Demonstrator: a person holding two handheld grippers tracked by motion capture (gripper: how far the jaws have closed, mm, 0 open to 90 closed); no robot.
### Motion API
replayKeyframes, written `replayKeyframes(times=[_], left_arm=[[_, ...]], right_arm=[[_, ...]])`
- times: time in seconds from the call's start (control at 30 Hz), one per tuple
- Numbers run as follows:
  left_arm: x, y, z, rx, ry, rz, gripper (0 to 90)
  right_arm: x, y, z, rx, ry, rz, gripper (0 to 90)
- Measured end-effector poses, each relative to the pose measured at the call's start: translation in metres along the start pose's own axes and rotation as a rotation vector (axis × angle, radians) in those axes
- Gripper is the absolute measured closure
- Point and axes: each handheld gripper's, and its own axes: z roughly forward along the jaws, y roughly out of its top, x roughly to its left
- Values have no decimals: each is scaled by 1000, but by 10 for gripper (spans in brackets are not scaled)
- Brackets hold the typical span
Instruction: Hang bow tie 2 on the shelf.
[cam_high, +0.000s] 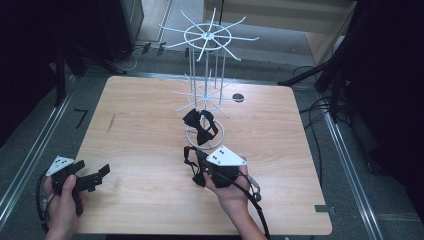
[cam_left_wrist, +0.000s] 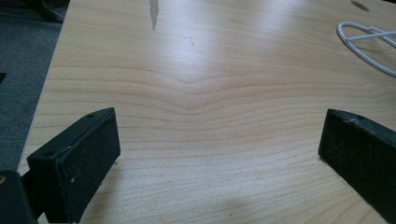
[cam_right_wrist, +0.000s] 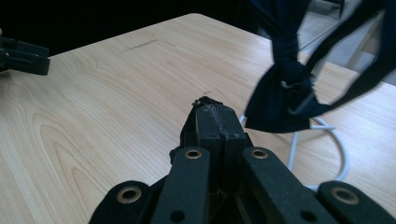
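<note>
Near the table's (cam_high: 140, 135) front edge, a black bow tie (cam_high: 192, 162) hangs from the right gripper (cam_right_wrist: 215, 116), whose jaws look pressed together on it. Another bow tie (cam_high: 200, 127) hangs on the white rack (cam_high: 207, 37). Left gripper (cam_high: 97, 175) gapes open, holding nothing.

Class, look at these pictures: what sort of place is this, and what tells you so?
Probably a lab or workshop set up for recording: a bare wooden table, cables on the floor, and a white wire display rack with a bow tie.

Dim room, dark edges; soft glare sheens the table (cam_left_wrist: 196, 56) ahead of the left gripper (cam_left_wrist: 219, 154), whose near jaws blur.
</note>
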Motion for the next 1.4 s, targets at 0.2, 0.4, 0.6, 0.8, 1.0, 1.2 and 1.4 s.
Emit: replayKeyframes(times=[0.2,0.4,0.6,0.8,1.0,1.2,1.4], left_arm=[[0,0,0,1,0,-2,0],[0,0,0,-2,2,-2,0],[0,0,0,1,1,-2,0],[0,0,0,1,0,-2,0],[0,0,0,2,0,-3,0],[0,0,0,0,-1,-3,0],[0,0,0,1,-2,-6,0]], right_arm=[[-12,-2,-13,-17,-24,17,900],[-24,-3,-26,-39,-51,38,900],[-35,-3,-38,-57,-78,54,900],[-47,-2,-50,-79,-112,70,900],[-55,4,-60,-103,-133,72,900],[-60,12,-66,-119,-147,69,900],[-62,19,-69,-133,-152,66,900]])
